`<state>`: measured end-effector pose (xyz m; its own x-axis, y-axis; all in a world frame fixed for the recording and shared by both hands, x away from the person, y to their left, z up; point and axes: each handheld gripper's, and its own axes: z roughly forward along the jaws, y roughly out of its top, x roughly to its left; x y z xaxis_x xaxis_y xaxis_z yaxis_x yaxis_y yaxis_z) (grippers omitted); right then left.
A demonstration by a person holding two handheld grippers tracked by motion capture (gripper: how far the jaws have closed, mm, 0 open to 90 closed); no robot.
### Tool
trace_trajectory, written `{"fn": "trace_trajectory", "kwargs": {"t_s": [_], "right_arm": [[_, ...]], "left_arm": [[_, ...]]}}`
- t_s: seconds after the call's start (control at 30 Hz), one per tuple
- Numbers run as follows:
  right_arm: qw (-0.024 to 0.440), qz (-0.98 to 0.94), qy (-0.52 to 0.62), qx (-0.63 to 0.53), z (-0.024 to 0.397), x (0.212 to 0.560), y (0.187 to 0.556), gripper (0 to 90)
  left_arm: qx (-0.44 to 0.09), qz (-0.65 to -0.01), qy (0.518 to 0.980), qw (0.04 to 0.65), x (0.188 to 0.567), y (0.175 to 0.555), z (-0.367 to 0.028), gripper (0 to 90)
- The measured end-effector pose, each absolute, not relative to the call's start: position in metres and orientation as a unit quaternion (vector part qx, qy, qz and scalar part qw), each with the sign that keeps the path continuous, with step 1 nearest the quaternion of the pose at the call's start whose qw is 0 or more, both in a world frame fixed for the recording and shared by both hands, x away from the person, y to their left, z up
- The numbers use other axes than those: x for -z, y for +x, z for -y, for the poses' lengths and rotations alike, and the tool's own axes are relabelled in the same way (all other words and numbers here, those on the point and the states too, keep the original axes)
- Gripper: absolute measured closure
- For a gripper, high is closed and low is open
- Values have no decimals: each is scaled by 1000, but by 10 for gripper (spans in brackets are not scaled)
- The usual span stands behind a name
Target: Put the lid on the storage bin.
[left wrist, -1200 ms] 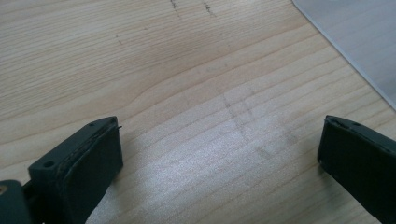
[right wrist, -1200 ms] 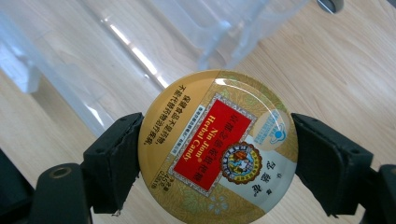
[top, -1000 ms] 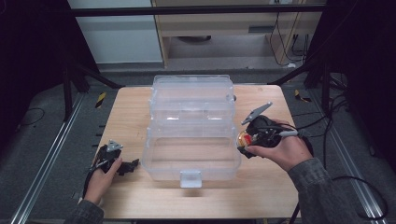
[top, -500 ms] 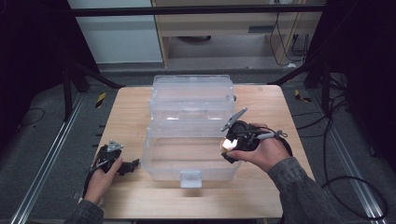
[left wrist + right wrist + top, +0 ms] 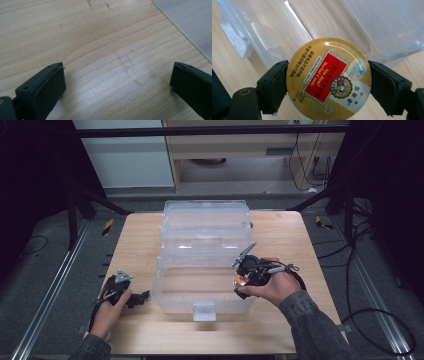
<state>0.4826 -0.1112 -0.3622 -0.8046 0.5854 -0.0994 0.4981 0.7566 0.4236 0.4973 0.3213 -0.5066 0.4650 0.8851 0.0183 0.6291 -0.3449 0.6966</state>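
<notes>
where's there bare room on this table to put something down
Bare wood lies left of the clear box, above the left gripper, and right of the open lid. The box's right end is crowded: the right gripper holds a candy tin there.

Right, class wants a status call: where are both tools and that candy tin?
Right tool shut on herbal candy tin, at the clear plastic box's right edge. Left tool open, empty, low over the wooden table. Nothing in the way.

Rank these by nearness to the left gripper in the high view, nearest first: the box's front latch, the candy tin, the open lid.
From the left gripper:
1. Front latch, to its right on the clear box's near wall.
2. Candy tin, in the right gripper at the box's right end.
3. Open lid, behind the box, at the table's far side.
</notes>
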Motion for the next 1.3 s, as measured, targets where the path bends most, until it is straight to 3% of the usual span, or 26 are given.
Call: {"fn": "trace_trajectory", "kwargs": {"t_s": [1.3], "right_arm": [[92, -929, 309, -181, 112, 378, 485, 207]], "left_arm": [[-200, -471, 798, 319, 507, 497, -320, 0]]}}
